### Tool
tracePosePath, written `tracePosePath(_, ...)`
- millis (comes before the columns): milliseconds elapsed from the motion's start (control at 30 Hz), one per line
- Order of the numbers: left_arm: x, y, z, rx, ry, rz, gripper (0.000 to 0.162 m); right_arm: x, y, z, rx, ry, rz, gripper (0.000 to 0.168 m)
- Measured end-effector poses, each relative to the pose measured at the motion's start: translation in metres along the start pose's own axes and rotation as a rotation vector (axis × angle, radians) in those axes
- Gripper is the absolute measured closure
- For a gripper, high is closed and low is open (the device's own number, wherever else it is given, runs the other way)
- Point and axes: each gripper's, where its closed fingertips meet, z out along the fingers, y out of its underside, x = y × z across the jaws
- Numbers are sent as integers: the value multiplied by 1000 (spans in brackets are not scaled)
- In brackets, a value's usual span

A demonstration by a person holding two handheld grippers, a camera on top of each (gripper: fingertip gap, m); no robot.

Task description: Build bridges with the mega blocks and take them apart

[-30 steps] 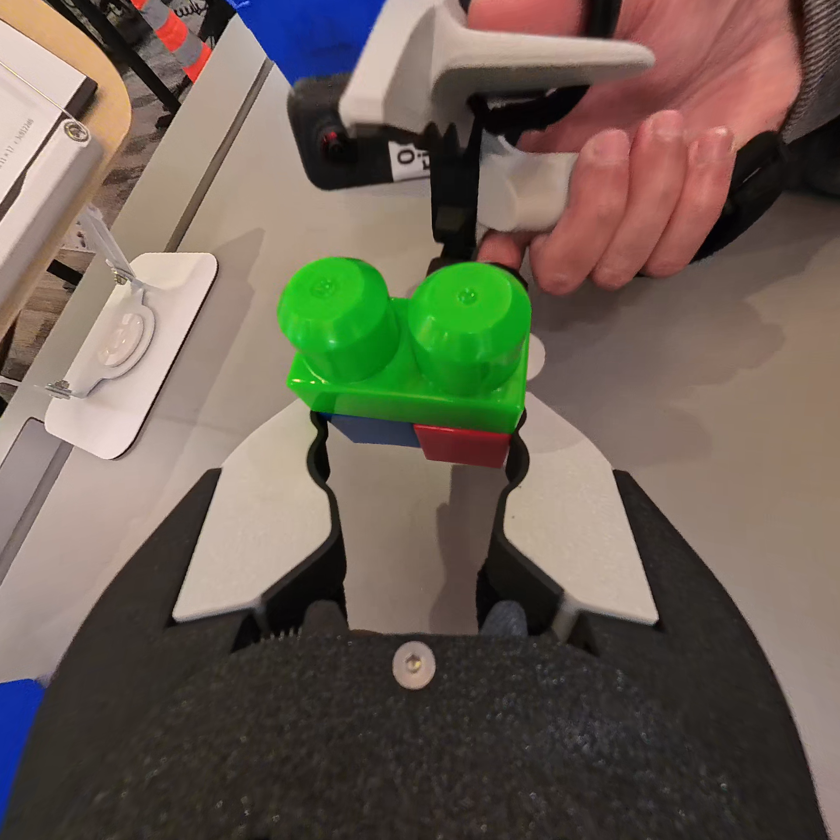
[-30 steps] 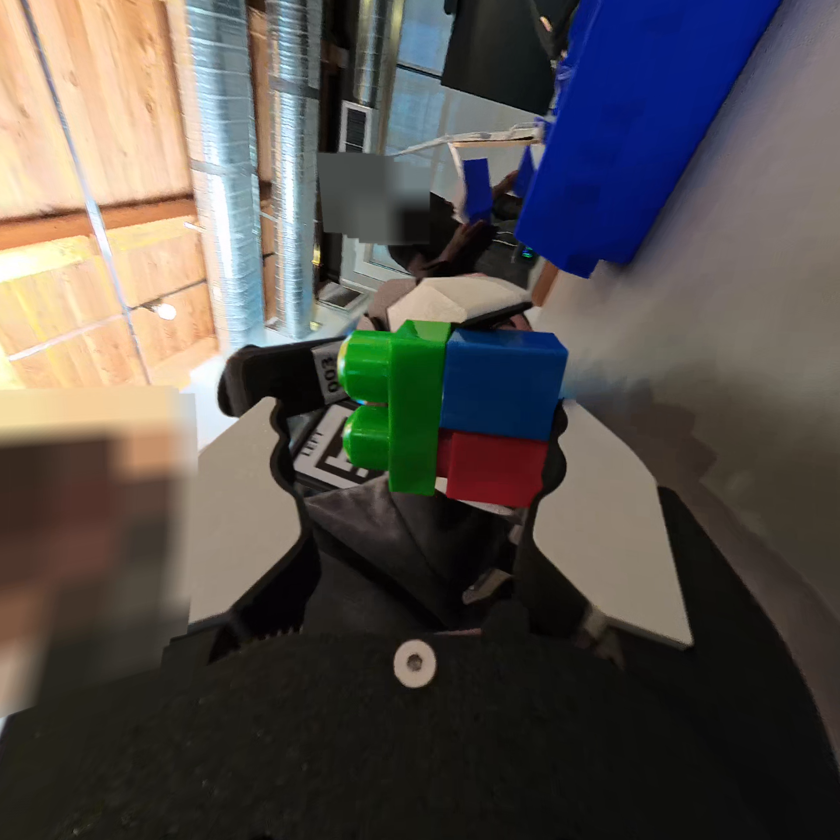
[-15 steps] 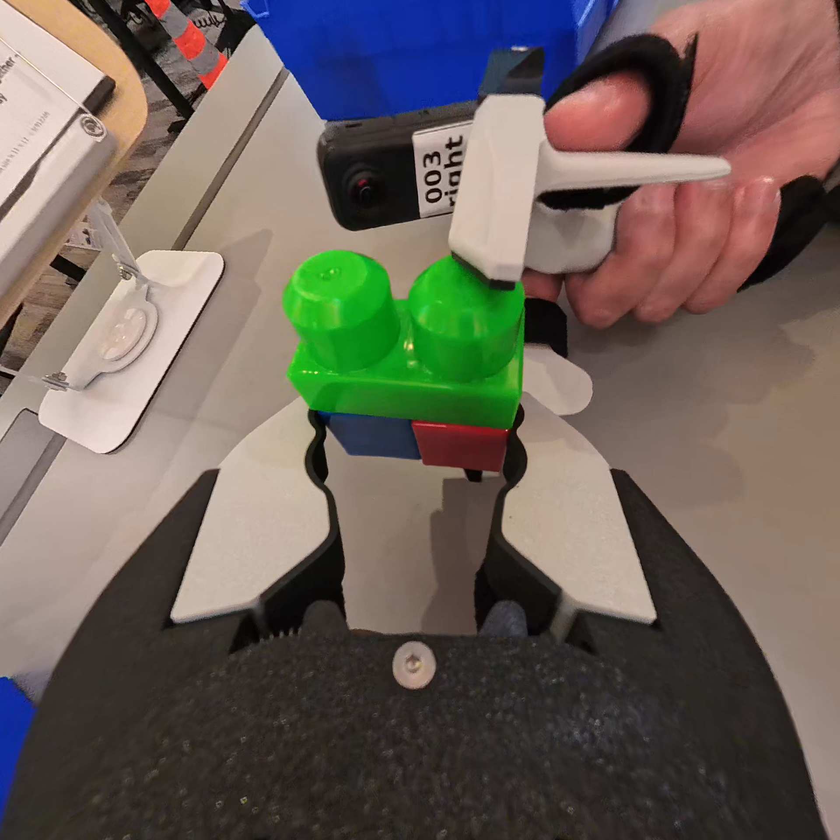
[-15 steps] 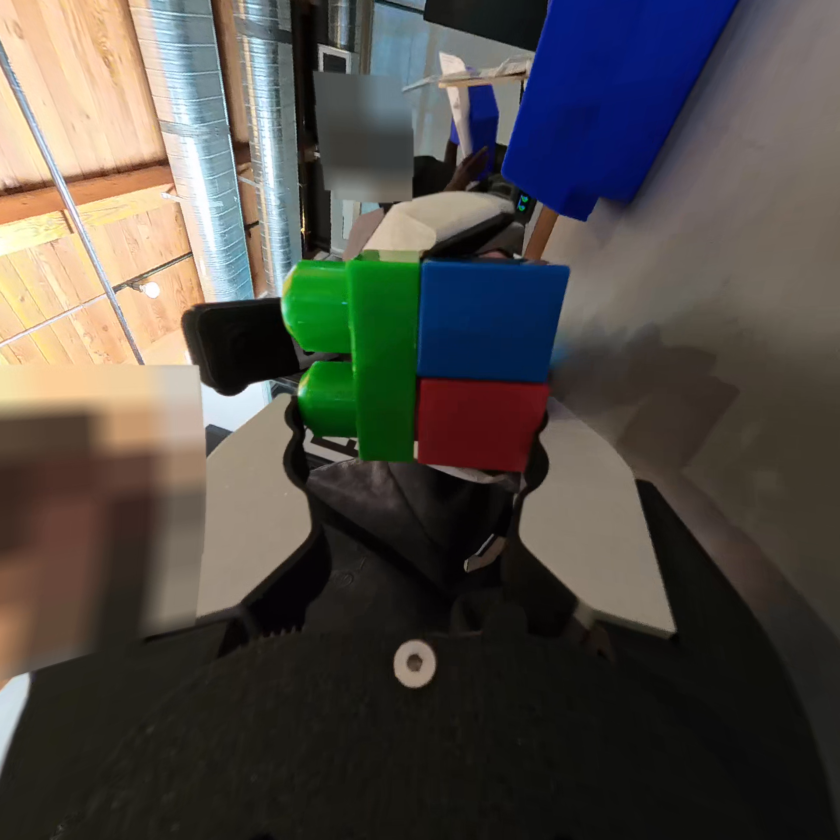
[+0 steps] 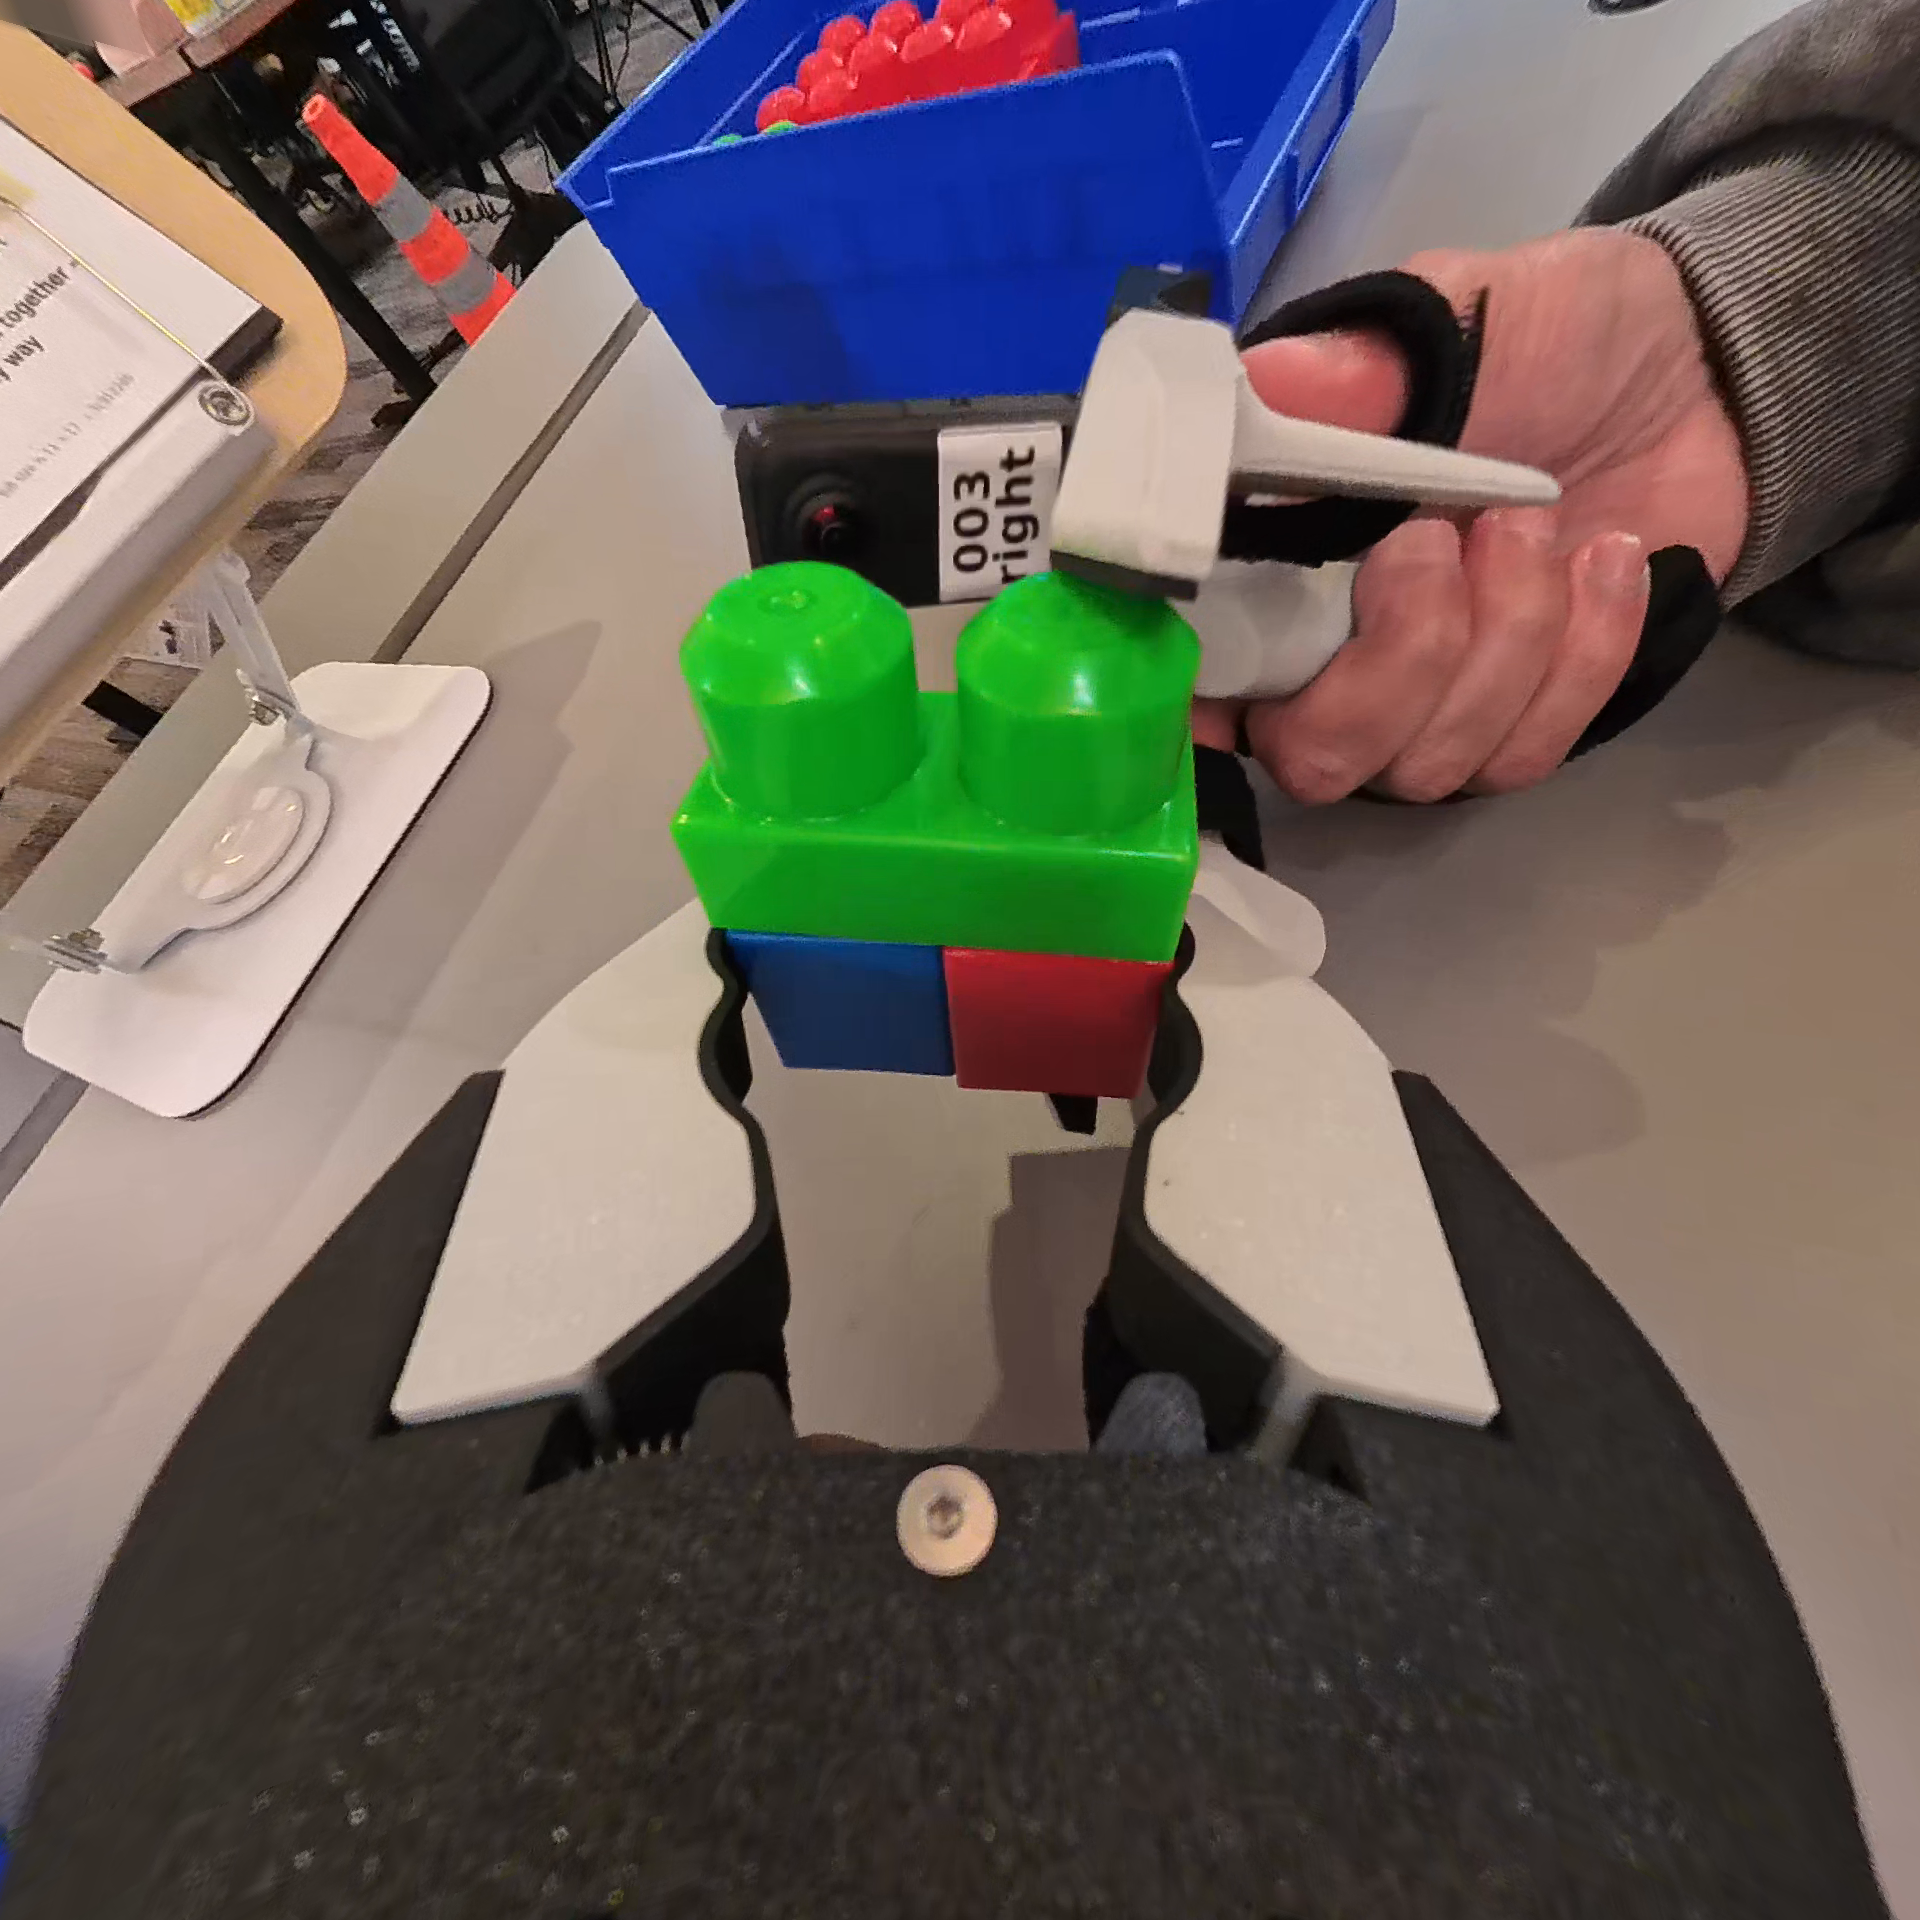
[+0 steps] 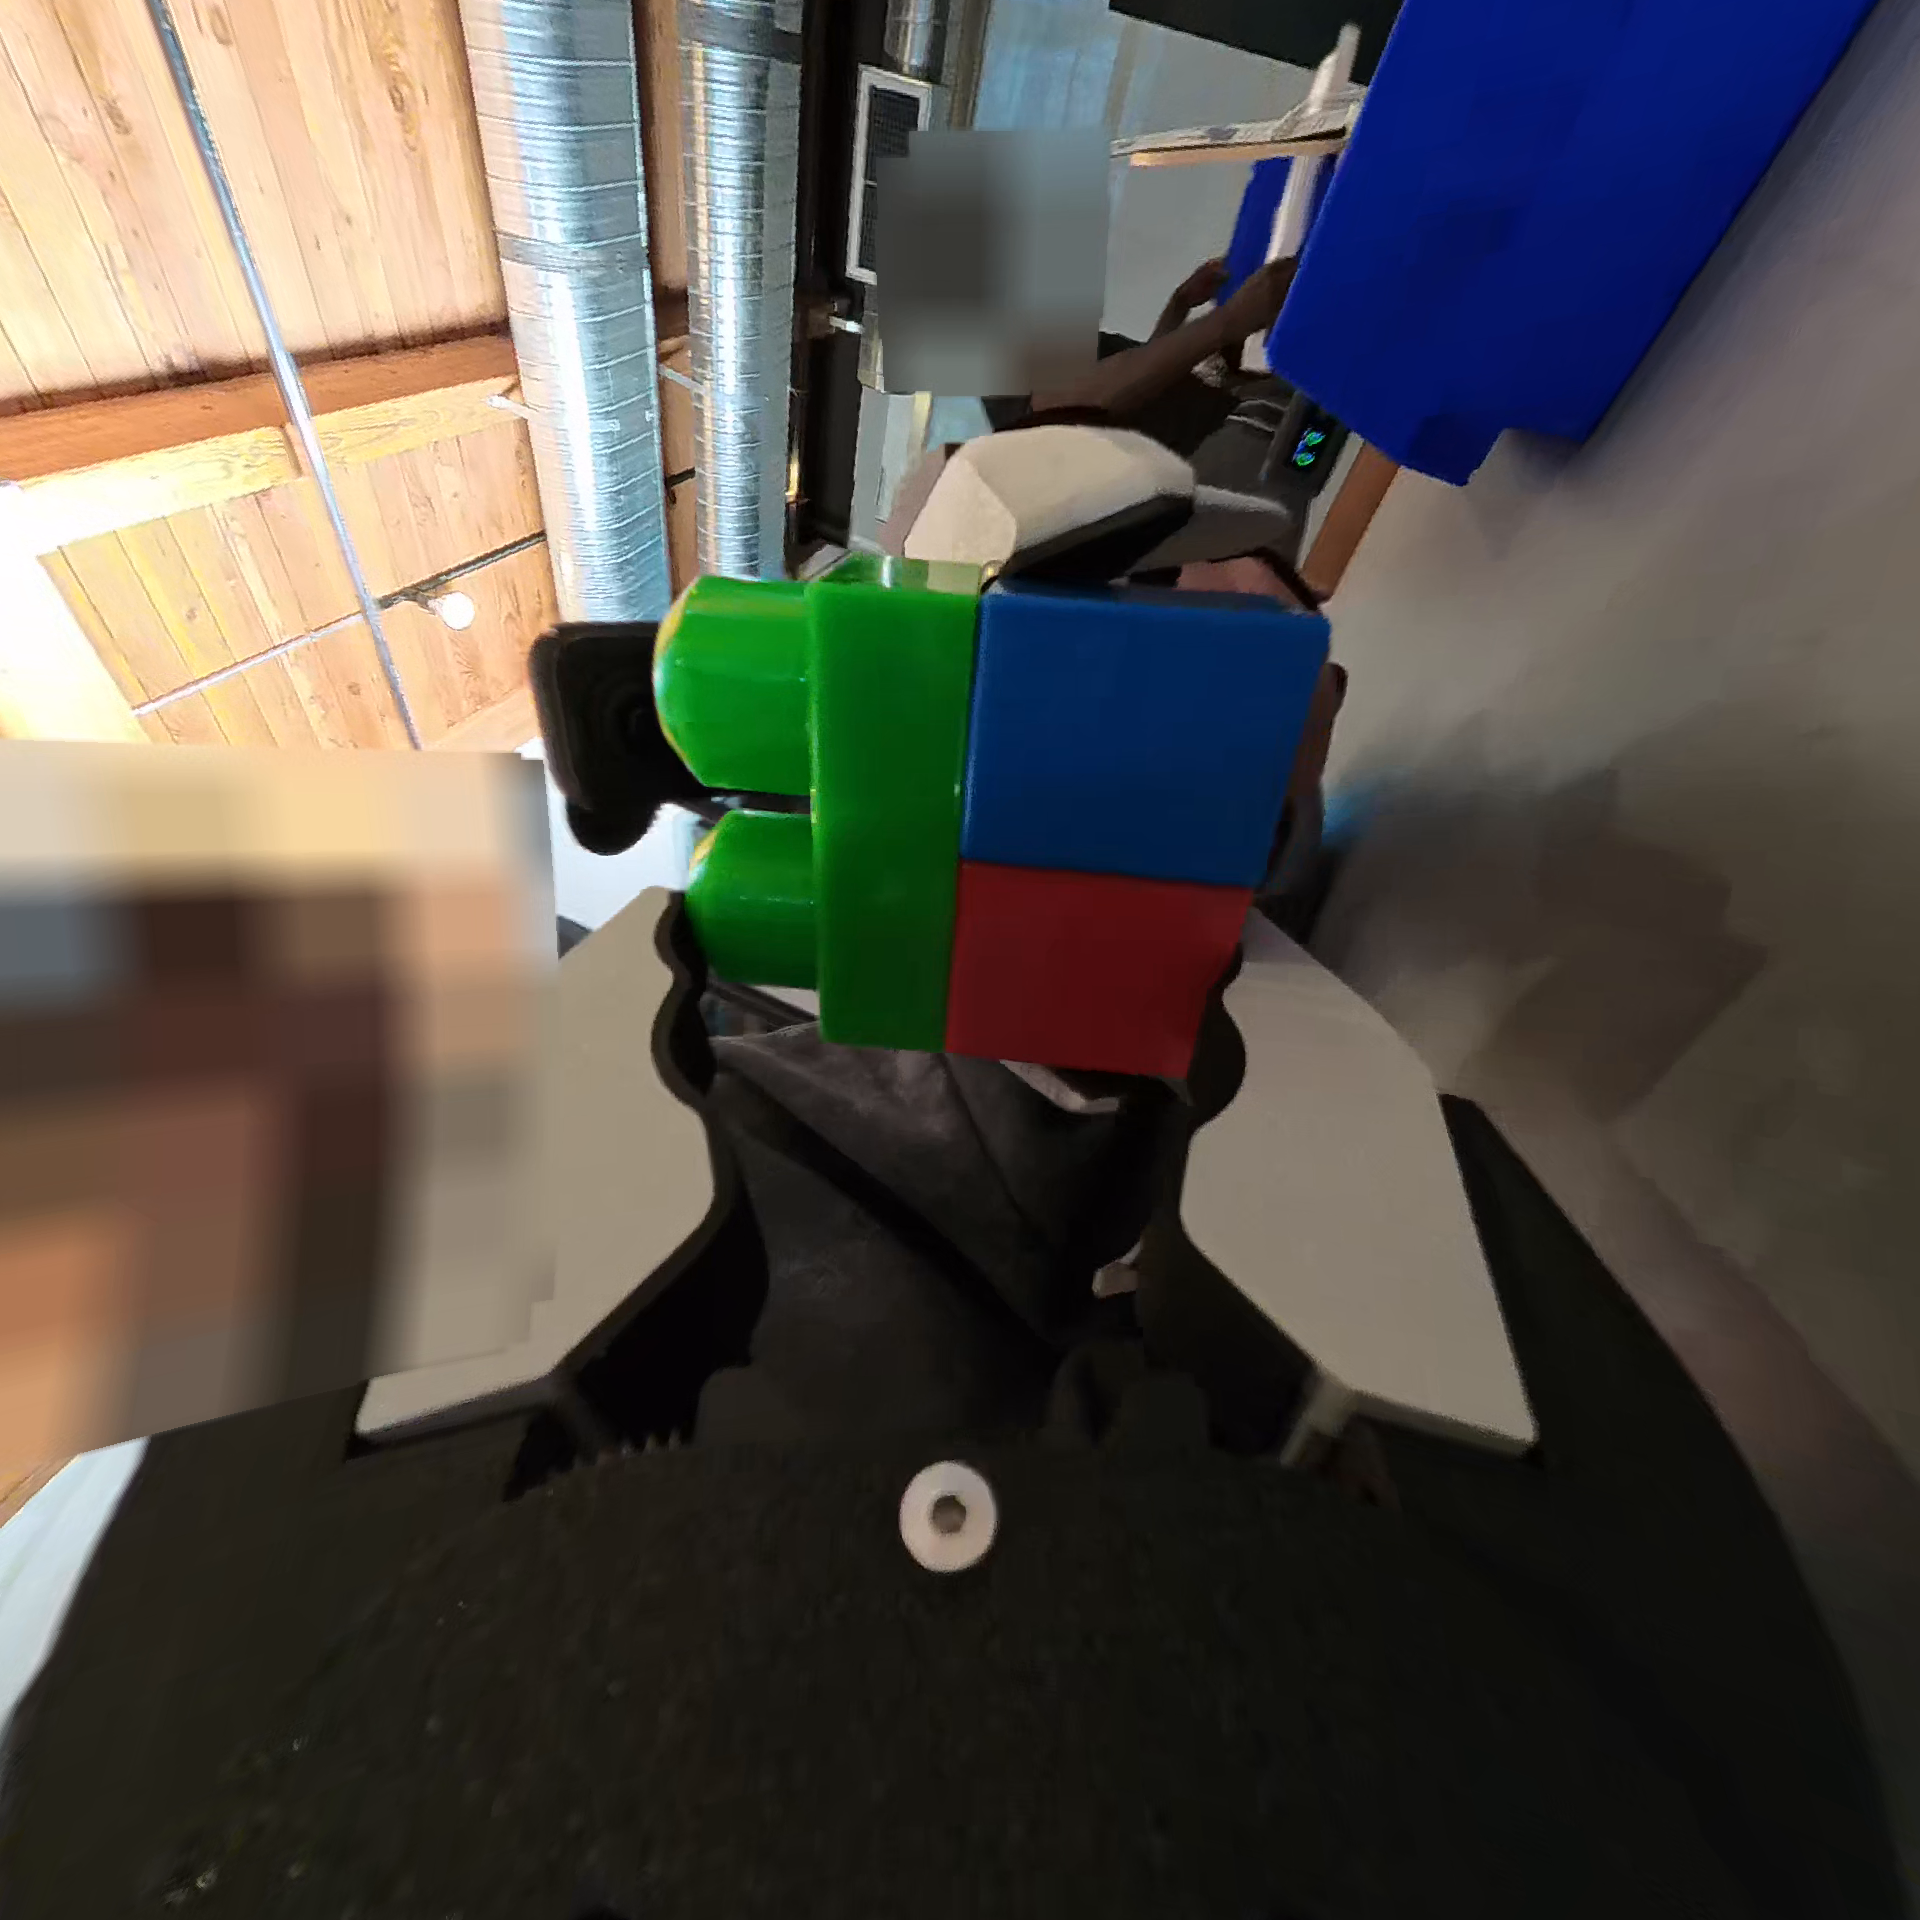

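Observation:
The bridge is a green two-stud block on top of a blue block and a red block. My left gripper is shut on the sides of the blue and red blocks and holds the bridge just above the grey table. My right gripper is rolled on its side. One of its fingers presses on the right green stud and the other sits under the red block. In the right wrist view the green, blue and red blocks fill the gap between its fingers.
A blue bin with red blocks stands at the back of the table. A white stand base lies at the left near the table edge. The hand holding the right gripper is at the right. My left and right fingertips are right by each other. From my left tips it is roughly 35 cm to the white stand base; from my right, 40 cm.
The right gripper has moved in and closed over the right stud and the red block. The bridge looks larger in both views. The left view has tilted up and shows the blue bin.

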Motion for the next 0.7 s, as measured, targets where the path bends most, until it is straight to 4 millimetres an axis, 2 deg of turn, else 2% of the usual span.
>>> tracePosePath(67,-1,-2,0,-1,-14,-1,87,-1,-3,-1,23,-7,5,73)
tracePosePath(133,-6,5,2,-48,-49,22,87,6,-7,-1,46,80,-38,75)
tracePosePath(233,-6,4,-1,-55,-52,33,87,5,-8,0,56,74,-43,75)
tracePosePath(300,-8,3,-4,-53,-71,47,87,10,-8,-4,44,109,-41,52)
tracePosePath(433,-2,1,-5,-42,-34,37,87,5,-18,-6,55,75,-26,47)
tracePosePath(500,2,6,-1,-62,-21,55,87,3,-20,-3,37,79,-37,49)
tracePosePath(533,4,8,2,-73,-19,62,87,0,-20,-2,31,68,-38,57)
tracePosePath(567,6,9,3,-75,-22,69,87,2,-20,-2,21,82,-34,56)
tracePosePath(633,7,6,2,-58,-14,66,87,5,-20,-4,10,73,-17,75)
tracePosePath(700,9,3,1,-45,9,32,87,2,-20,-4,14,21,28,73)
